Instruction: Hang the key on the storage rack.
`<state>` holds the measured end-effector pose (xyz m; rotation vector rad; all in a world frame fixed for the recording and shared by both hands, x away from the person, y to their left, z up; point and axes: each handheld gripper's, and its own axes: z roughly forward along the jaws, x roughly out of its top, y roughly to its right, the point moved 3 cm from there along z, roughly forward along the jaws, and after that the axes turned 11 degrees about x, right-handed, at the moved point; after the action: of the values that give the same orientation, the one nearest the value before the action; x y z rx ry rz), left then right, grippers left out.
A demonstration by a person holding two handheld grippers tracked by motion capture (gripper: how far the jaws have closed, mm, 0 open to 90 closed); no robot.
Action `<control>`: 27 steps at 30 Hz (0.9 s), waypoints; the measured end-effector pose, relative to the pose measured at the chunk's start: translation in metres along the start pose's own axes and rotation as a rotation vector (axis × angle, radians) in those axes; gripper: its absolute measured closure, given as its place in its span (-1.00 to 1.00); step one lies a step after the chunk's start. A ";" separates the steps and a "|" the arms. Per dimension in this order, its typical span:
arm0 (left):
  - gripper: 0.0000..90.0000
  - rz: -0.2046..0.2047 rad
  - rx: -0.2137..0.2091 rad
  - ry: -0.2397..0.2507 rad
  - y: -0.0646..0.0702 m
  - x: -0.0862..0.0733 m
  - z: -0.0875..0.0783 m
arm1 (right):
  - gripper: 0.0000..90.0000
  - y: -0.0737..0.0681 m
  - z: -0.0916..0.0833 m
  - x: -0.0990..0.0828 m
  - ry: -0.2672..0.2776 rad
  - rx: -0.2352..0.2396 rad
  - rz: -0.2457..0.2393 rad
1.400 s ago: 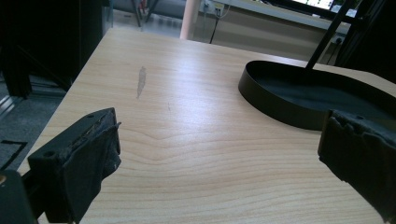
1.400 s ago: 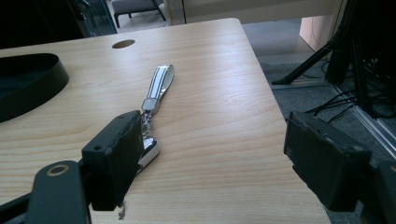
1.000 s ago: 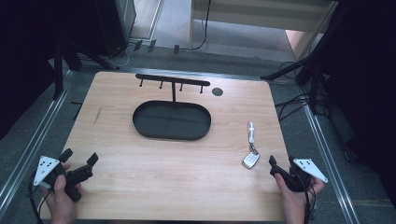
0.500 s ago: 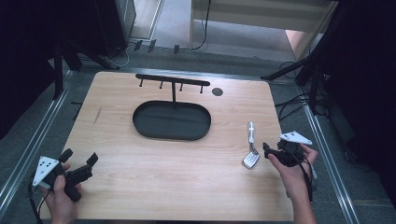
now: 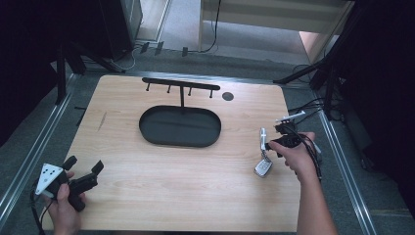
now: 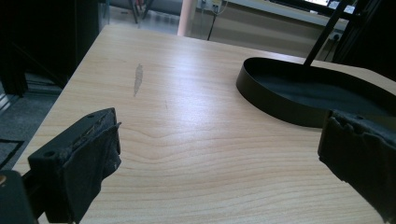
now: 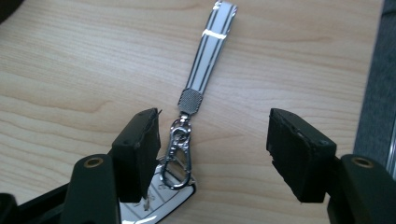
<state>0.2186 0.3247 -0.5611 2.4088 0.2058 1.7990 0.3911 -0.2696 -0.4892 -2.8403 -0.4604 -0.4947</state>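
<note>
The right hand-held gripper (image 5: 272,142) has moved up over the key fob (image 7: 159,205) and its strap (image 7: 210,46). Its jaws have just been closing yet grip nothing; the left hand-held gripper (image 5: 83,169) rests open, so pickup looks imminent.

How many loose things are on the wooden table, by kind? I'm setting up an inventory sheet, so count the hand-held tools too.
Black oval metal tray with a hook rail on a post: 1
Silver car key fob on a striped strap with a metal clasp: 1
Black two-jaw tools, left tool and right tool: 2
Total: 4
</note>
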 end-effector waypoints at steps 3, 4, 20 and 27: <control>-1.00 0.004 -0.001 -0.002 0.001 0.000 0.000 | -0.05 -0.005 0.005 0.008 -0.064 -0.034 0.032; -1.00 0.006 0.000 -0.004 0.001 0.000 0.000 | 0.02 -0.008 0.012 0.016 -0.111 -0.047 0.080; -1.00 0.008 0.001 0.000 0.001 0.000 0.001 | 0.45 -0.009 0.049 0.030 -0.226 -0.058 0.141; -1.00 0.010 0.000 -0.003 0.001 0.000 0.001 | 0.65 -0.006 0.058 0.032 -0.222 -0.063 0.179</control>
<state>0.2194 0.3235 -0.5610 2.4163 0.1939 1.8001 0.4342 -0.2398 -0.5302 -2.9742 -0.2269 -0.1643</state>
